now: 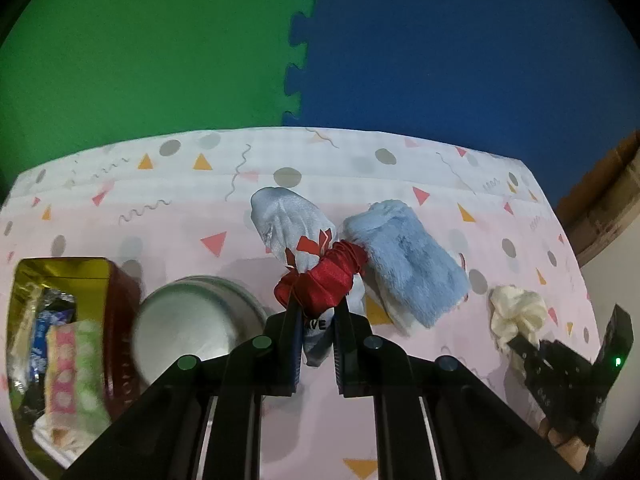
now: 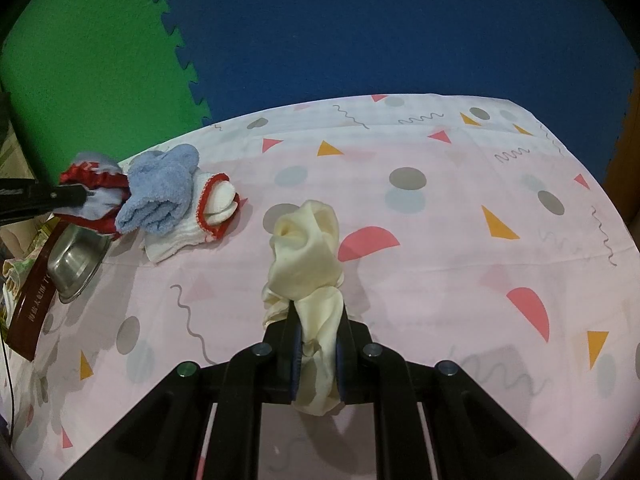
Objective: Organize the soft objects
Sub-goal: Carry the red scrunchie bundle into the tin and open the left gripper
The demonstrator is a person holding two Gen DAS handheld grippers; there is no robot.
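In the left wrist view my left gripper [image 1: 316, 314] is shut on a pale blue sock [image 1: 280, 216] with red print, and a red satin scrunchie [image 1: 324, 278] is bunched around the sock just past the fingertips. The sock's far end hangs over the tablecloth. A fluffy blue cloth [image 1: 408, 264] lies right beside it. My right gripper [image 2: 318, 320] is shut on a cream scrunchie [image 2: 306, 256], whose far end rests on the cloth-covered table. The right wrist view shows the left gripper [image 2: 80, 196] at far left with the red-and-blue bundle [image 2: 96, 180], next to the blue cloth [image 2: 160, 188].
A white sock with red trim [image 2: 208, 216] lies under the blue cloth. A steel bowl [image 1: 188, 328] stands left of the left gripper. Beside it is a dark red box [image 1: 120, 320] with a gold lining, holding packets and a spotted cloth. Green and blue foam mats lie beyond the table's edge.
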